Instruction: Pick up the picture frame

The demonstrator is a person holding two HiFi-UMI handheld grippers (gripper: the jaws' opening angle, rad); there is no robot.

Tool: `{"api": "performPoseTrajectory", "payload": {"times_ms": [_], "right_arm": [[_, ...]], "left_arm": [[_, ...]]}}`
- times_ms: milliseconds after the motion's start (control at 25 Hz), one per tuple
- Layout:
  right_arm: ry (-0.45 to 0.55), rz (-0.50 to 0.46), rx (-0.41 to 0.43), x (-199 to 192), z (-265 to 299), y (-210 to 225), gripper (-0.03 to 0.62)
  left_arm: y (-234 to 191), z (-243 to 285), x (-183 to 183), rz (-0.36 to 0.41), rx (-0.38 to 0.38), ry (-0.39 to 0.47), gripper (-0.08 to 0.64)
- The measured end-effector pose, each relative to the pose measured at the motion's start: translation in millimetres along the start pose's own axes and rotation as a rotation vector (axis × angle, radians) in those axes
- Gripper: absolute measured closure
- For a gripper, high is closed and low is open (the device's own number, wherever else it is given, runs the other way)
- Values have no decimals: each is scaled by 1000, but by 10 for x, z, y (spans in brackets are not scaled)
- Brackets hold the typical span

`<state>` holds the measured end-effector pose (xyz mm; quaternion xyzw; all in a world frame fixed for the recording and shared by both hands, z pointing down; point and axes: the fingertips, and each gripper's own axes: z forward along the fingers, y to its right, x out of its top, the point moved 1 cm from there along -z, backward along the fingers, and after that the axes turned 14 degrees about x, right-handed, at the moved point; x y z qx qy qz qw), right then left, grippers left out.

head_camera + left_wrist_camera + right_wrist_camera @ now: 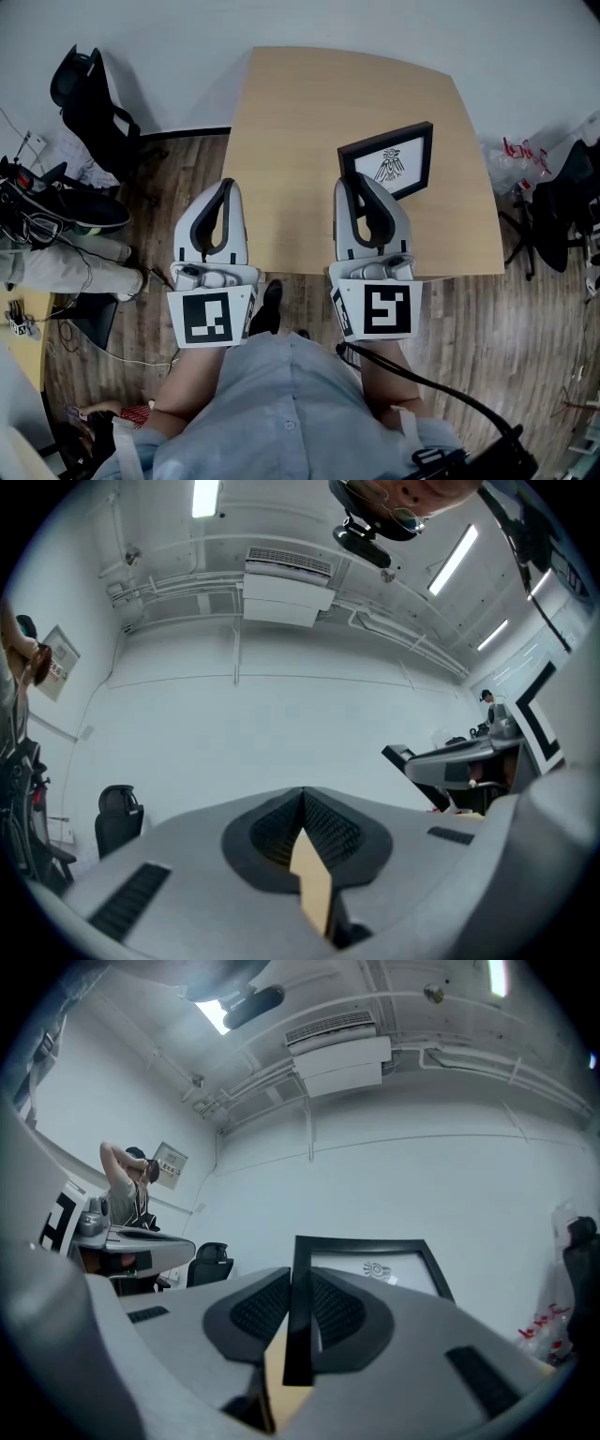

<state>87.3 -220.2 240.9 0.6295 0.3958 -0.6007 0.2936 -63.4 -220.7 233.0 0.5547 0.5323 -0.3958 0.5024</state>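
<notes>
Right hand-held gripper (298, 1283) clamped on left rail of picture frame (398, 159), 3 o'clock of desk (300, 112) centre: edge grip for lift. Left hand-held gripper (223, 190) closed, empty, parked at its 9 o'clock.

Person wore a pale blue buttoned shirt (281, 403) and one dark shoe (272, 305). Left gripper (225, 187) and right gripper (354, 186) had grey-white moulded shells with black ribbed pads (328, 829). Each bore a white cube (208, 317) with black square markers. A black cable (441, 384) trailed off the right one.
</notes>
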Motion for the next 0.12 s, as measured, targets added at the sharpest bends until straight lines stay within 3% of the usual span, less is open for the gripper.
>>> {"api": "performPoseTrajectory", "payload": {"times_ms": [120], "right_arm": [[1,0,0,-7,-7,-9,529]], "left_arm": [[0,-11,-6,-18,6,-10,558]]}}
